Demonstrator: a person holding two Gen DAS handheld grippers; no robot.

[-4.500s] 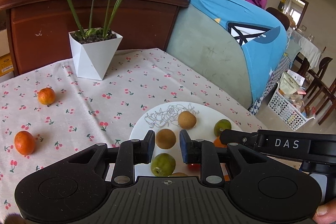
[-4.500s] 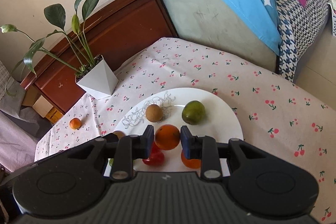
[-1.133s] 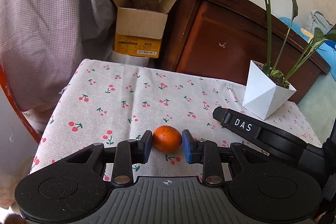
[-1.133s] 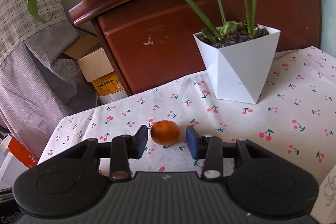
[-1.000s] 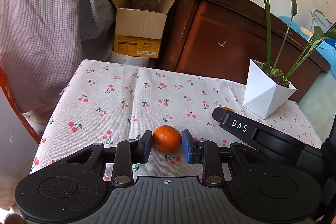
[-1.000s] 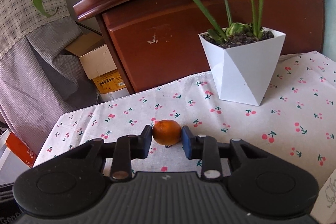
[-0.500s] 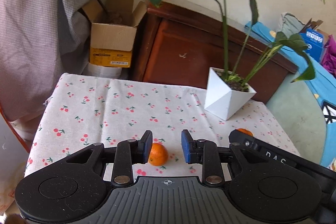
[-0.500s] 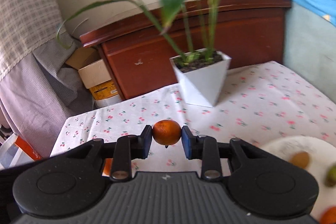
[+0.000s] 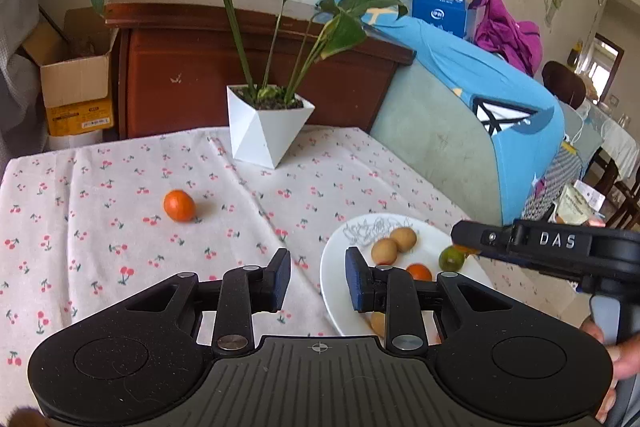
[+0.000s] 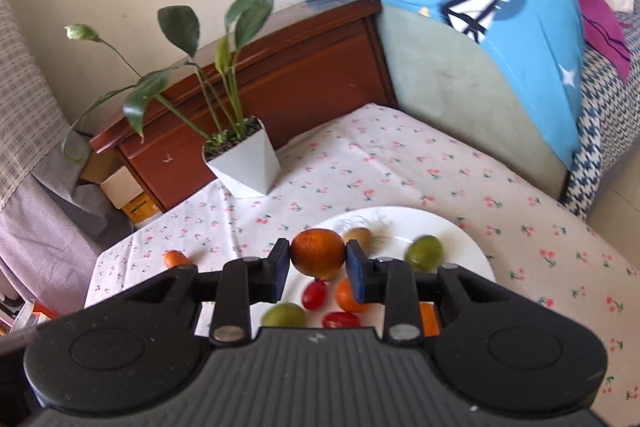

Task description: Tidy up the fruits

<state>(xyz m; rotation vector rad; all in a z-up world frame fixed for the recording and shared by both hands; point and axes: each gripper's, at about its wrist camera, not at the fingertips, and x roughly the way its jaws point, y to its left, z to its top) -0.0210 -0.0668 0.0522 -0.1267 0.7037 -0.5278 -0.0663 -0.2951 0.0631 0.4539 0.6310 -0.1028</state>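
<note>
My right gripper (image 10: pixel 318 265) is shut on an orange (image 10: pixel 318 254) and holds it above the near left part of the white plate (image 10: pixel 460 231). The plate holds green, brown, orange and small red fruits. In the left wrist view the plate (image 9: pixel 332 263) lies at the right with the right gripper's body (image 9: pixel 552 243) over it. My left gripper (image 9: pixel 318 279) is open and empty above the cloth by the plate's left rim. A second orange (image 9: pixel 179 205) lies alone on the cherry-print cloth, far left of the plate; it also shows in the right wrist view (image 10: pixel 176 259).
A white angular pot with a tall green plant (image 9: pixel 266 125) stands at the back of the table. A dark wooden headboard (image 9: pixel 168 75) and a cardboard box (image 9: pixel 76 87) are behind it. A sofa with a blue cover (image 9: pixel 472 99) borders the table's right side.
The right gripper closed on one orange, lifted it and carried it right, over the plate. The left gripper left the other orange on the cloth and swung right toward the plate.
</note>
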